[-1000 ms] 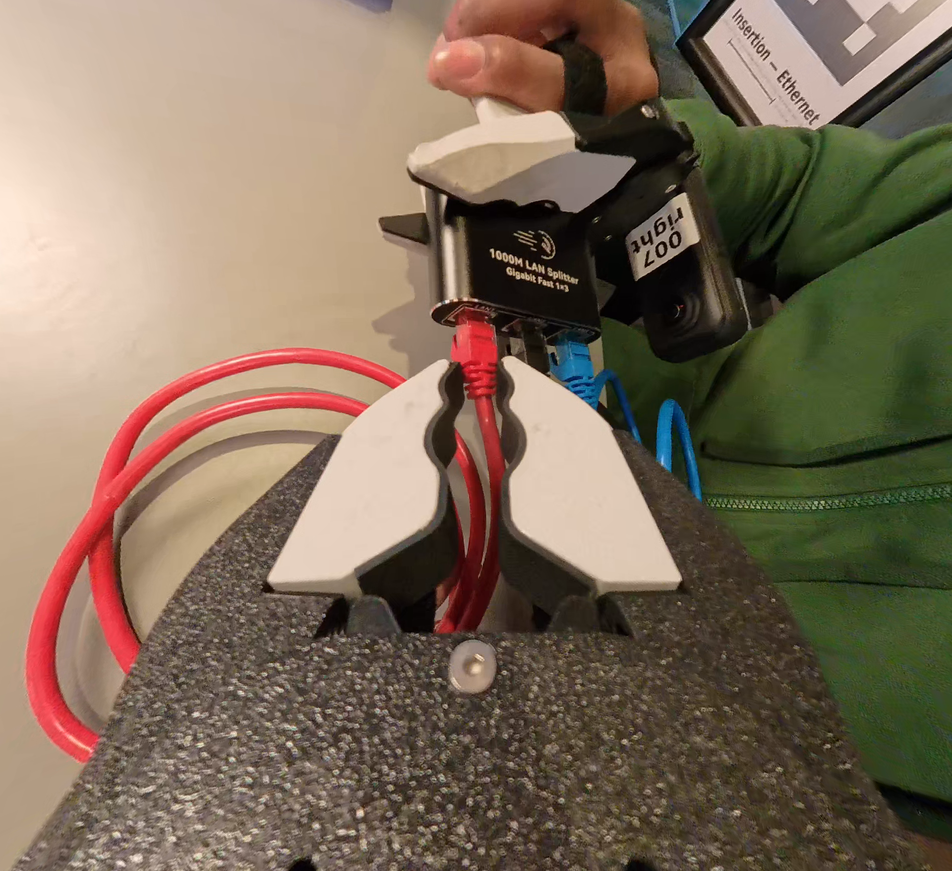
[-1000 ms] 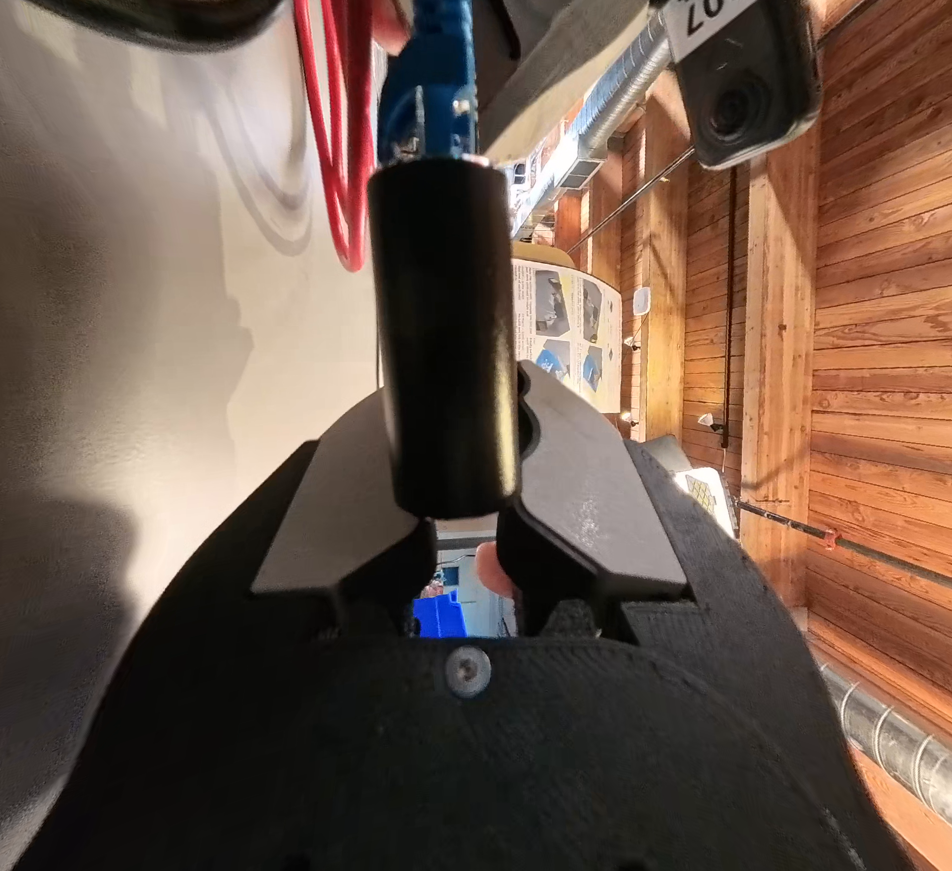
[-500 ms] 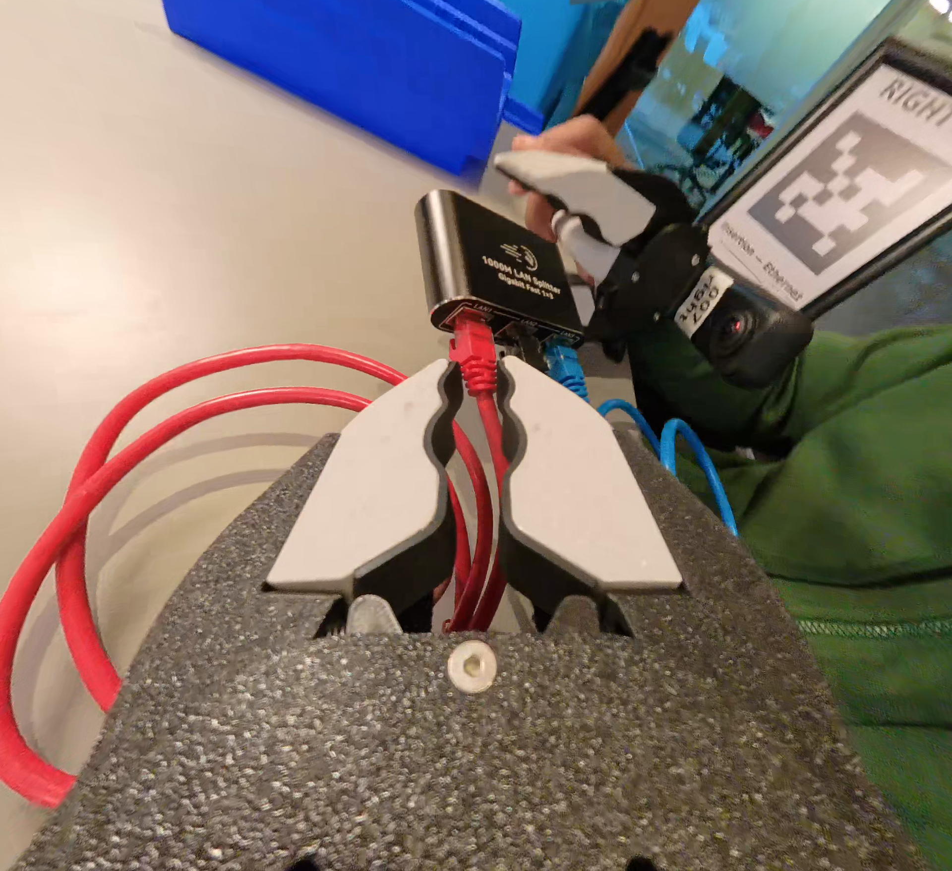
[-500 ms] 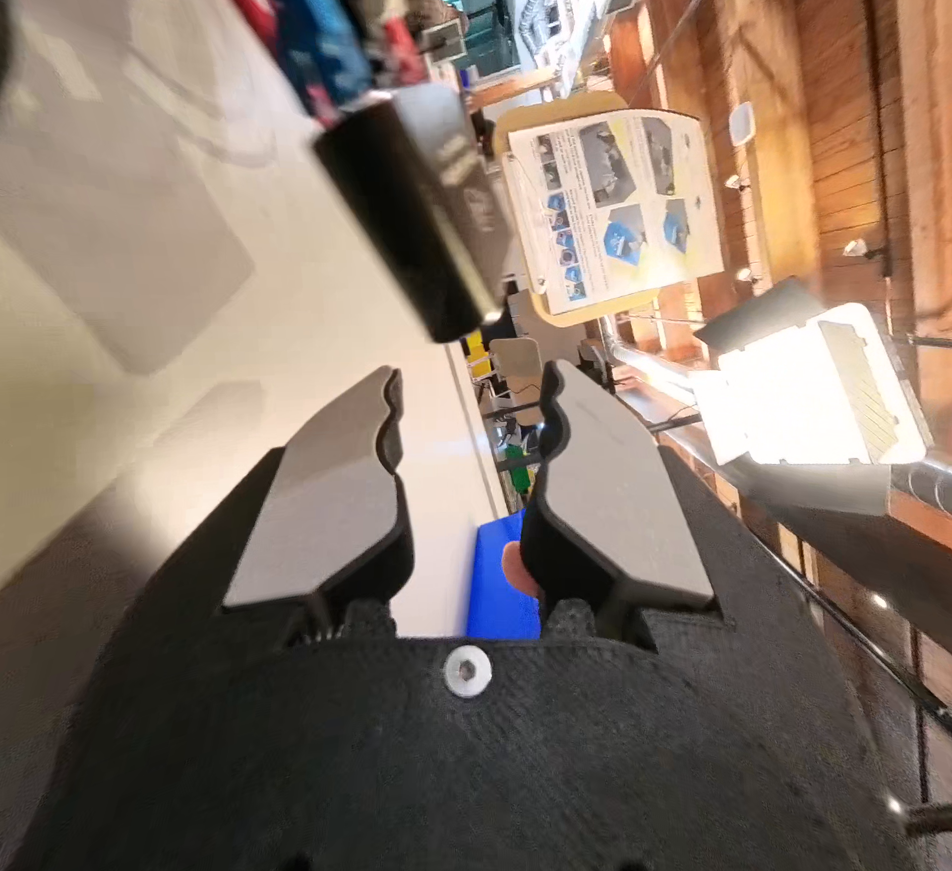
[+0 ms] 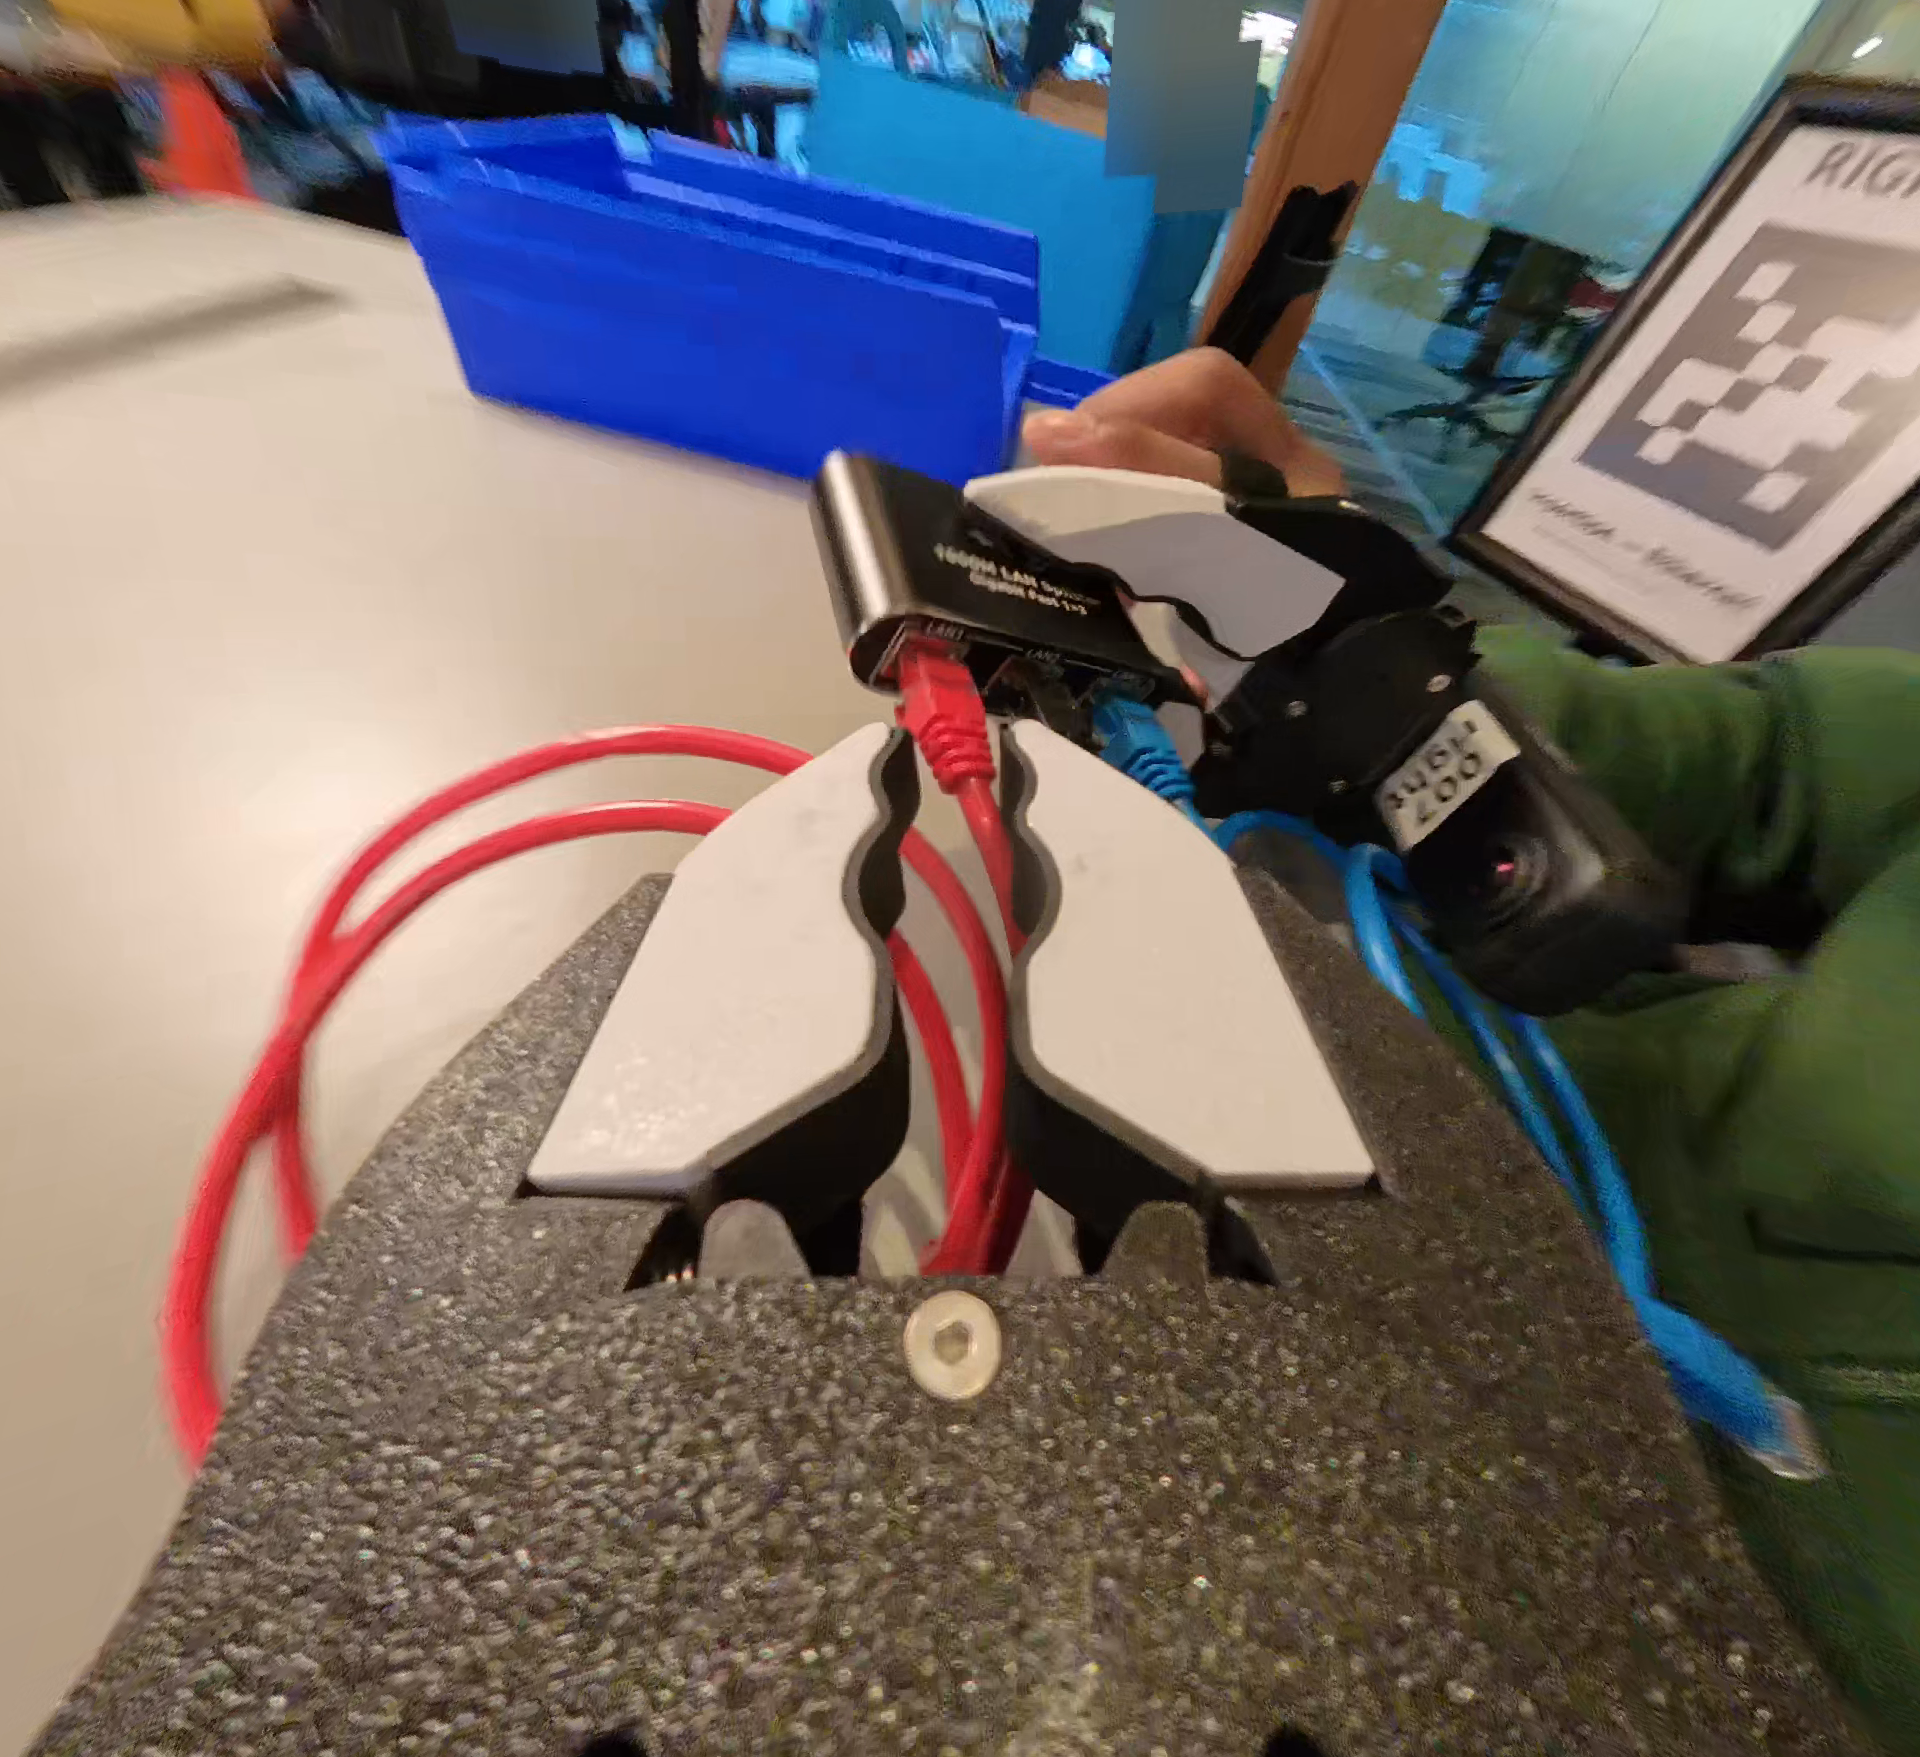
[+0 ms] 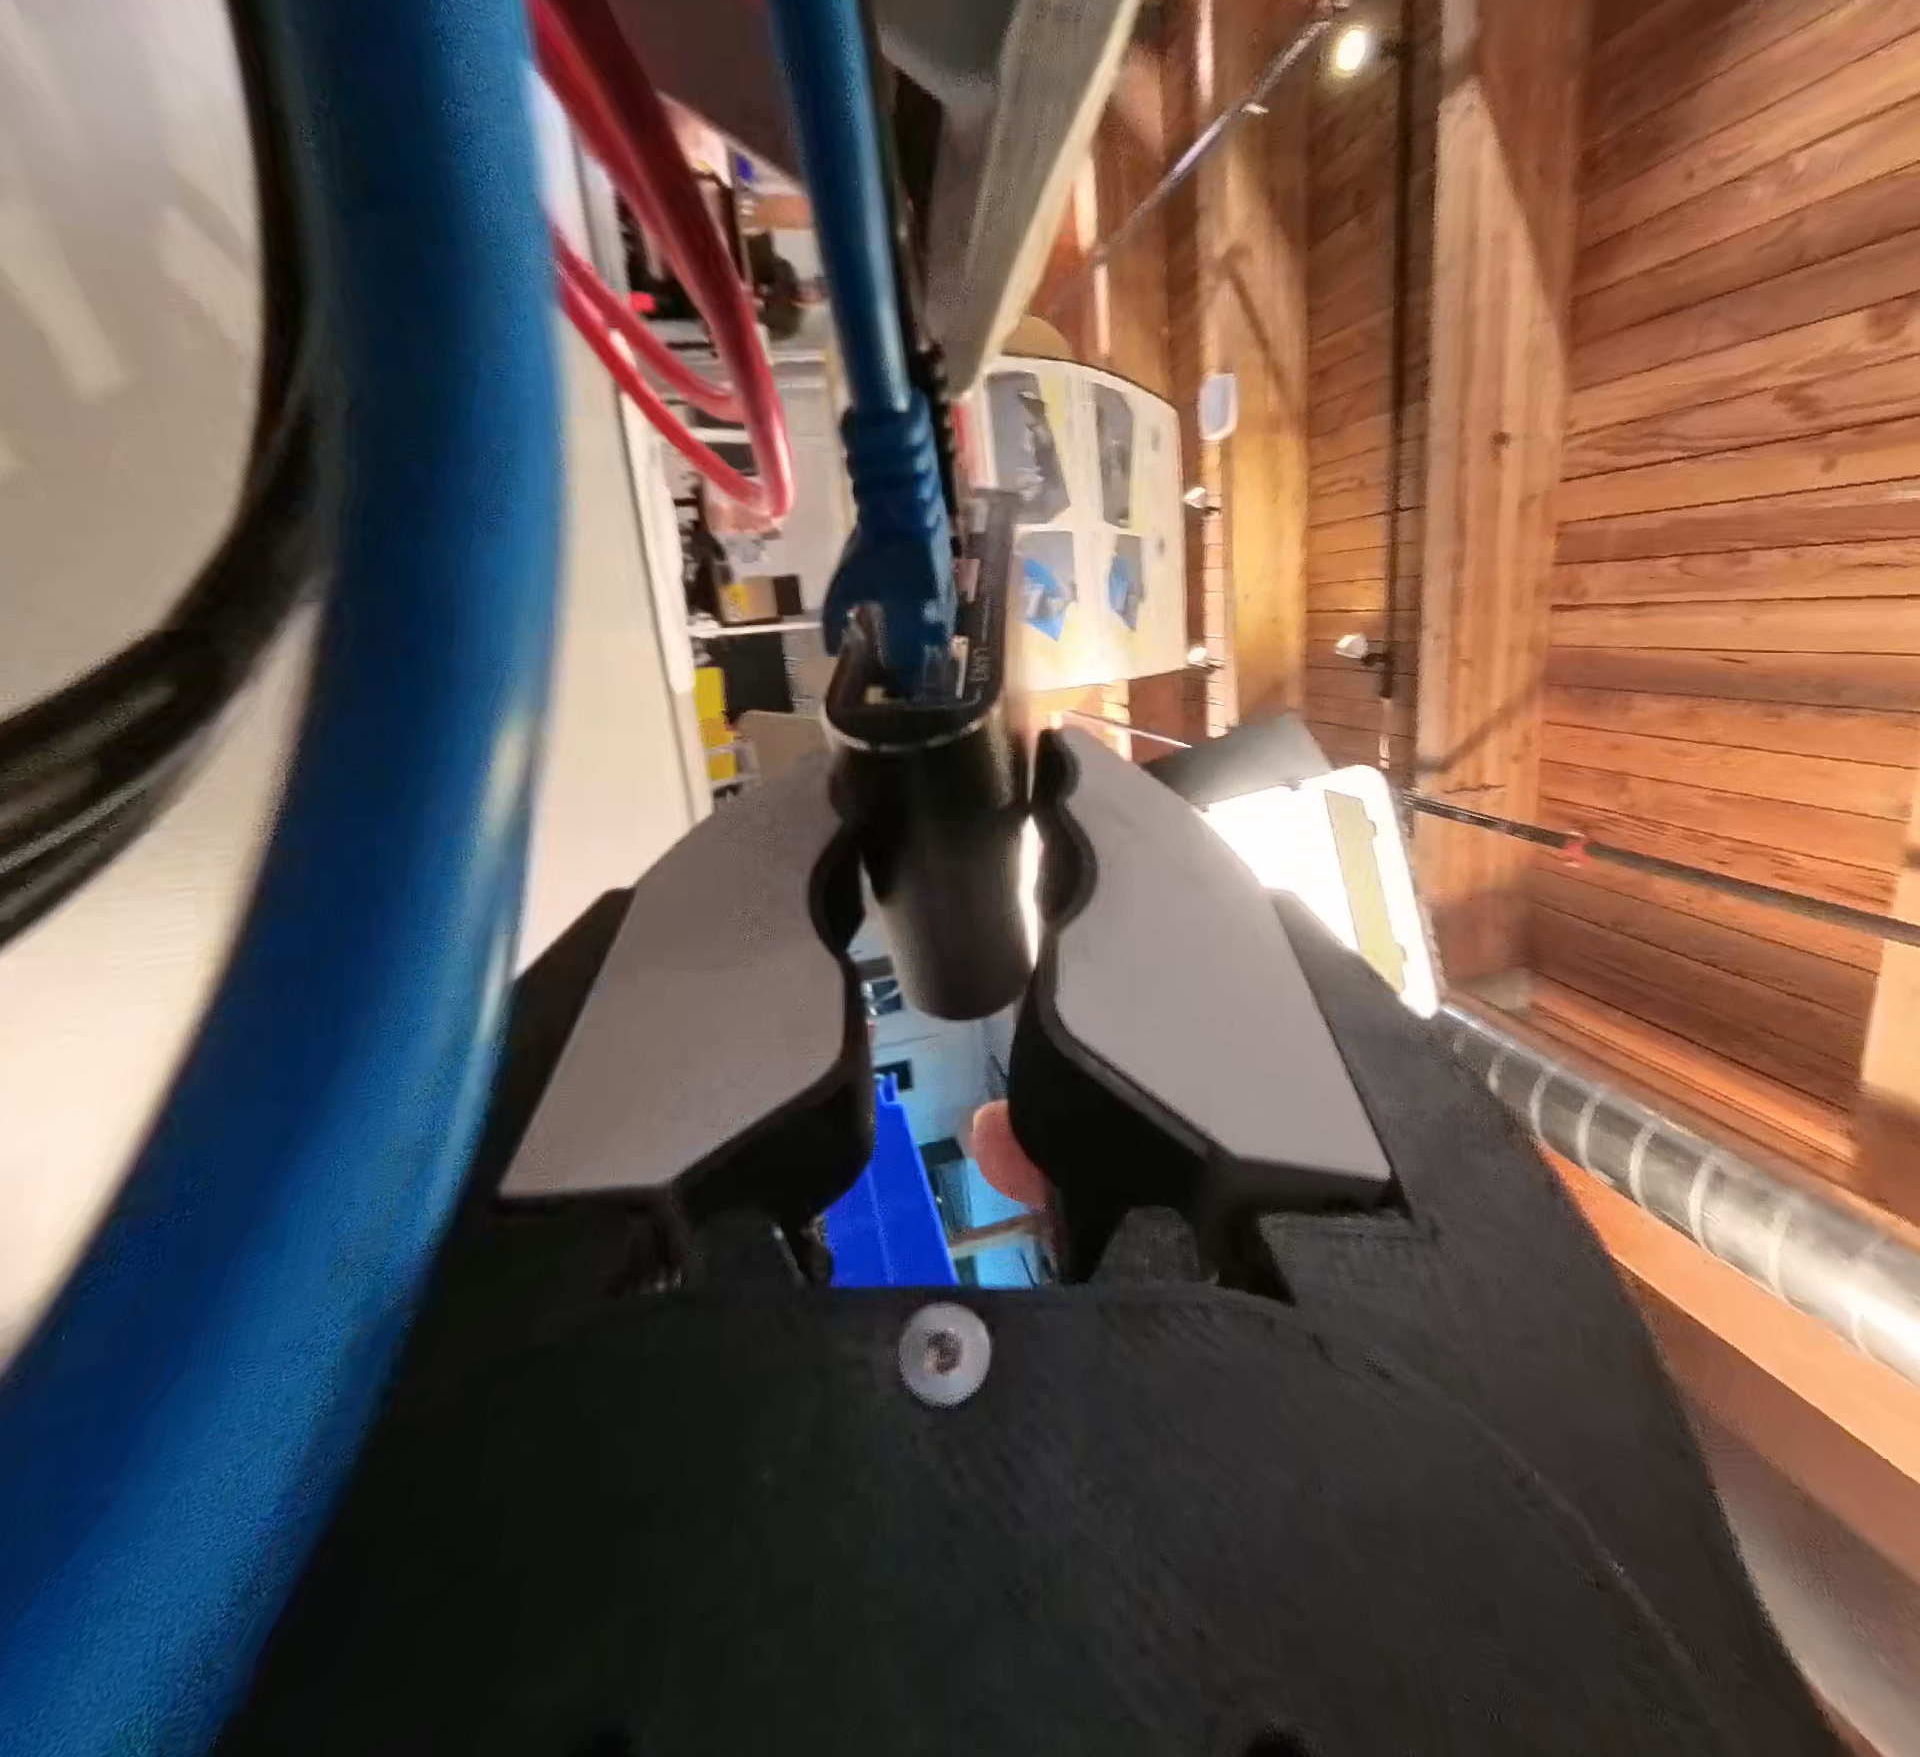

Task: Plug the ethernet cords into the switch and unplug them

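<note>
The black switch [image 5: 987,575] is held above the grey table [image 5: 312,512]. A red cord [image 5: 940,731] is plugged into its left port and a blue cord [image 5: 1138,751] into its right port. My left gripper [image 5: 954,741] is shut on the red cord just behind the plug, and the cord loops away to the left. My right gripper [image 6: 940,762] is shut on the switch [image 6: 940,876] near its fingertips; its white finger [image 5: 1143,544] lies on the switch's top face. The blue plug [image 6: 894,544] shows in the port end.
A blue bin [image 5: 727,325] stands behind the switch. A framed marker sign [image 5: 1714,419] stands at the right. A green sleeve [image 5: 1766,980] fills the right side. The blue cord's free plug [image 5: 1766,1437] hangs there. A black cord [image 6: 125,699] curves at the left. One gripper's finger ends stand about 5 centimetres off the other's.
My right gripper held the switch, let go and opened half a second ago, and has now closed on it again nearer its fingertips. My left gripper kept the red cord and tilted up.
</note>
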